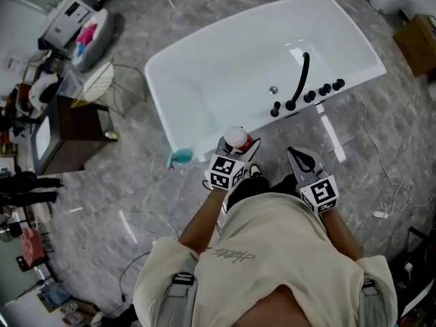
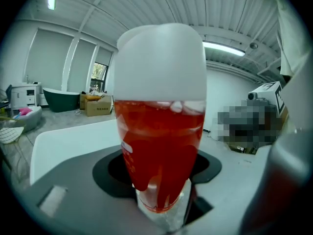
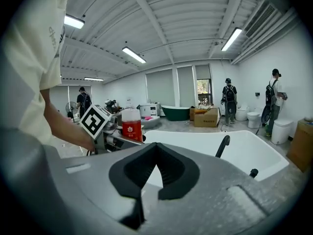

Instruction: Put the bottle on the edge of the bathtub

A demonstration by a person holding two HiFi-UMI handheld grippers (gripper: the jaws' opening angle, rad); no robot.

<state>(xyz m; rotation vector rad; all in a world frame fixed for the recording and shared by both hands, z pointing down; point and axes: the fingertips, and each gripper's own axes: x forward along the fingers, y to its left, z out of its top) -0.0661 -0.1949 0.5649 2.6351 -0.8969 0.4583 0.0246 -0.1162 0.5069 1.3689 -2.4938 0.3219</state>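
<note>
My left gripper [image 1: 238,149] is shut on a clear bottle [image 1: 236,139] of red liquid with a white cap, held upright just over the near rim of the white bathtub [image 1: 158,75]. In the left gripper view the bottle [image 2: 159,131] fills the middle, pinched low down between the jaws of that gripper [image 2: 162,205], with the tub's rim [image 2: 63,141] behind it. To the right, my right gripper [image 1: 300,157] hangs shut and holds nothing. Its own view shows the closed right gripper [image 3: 155,173], the bottle [image 3: 131,127] at left and the bathtub [image 3: 205,142] ahead.
A black faucet [image 1: 300,80] and knobs sit on the tub's right rim. A teal cup [image 1: 181,157] lies on the floor by the tub. At left stand a wooden cabinet [image 1: 68,136] and a wire basket [image 1: 102,82]; a cardboard box [image 1: 417,36] is at right. People [image 3: 228,96] stand far off.
</note>
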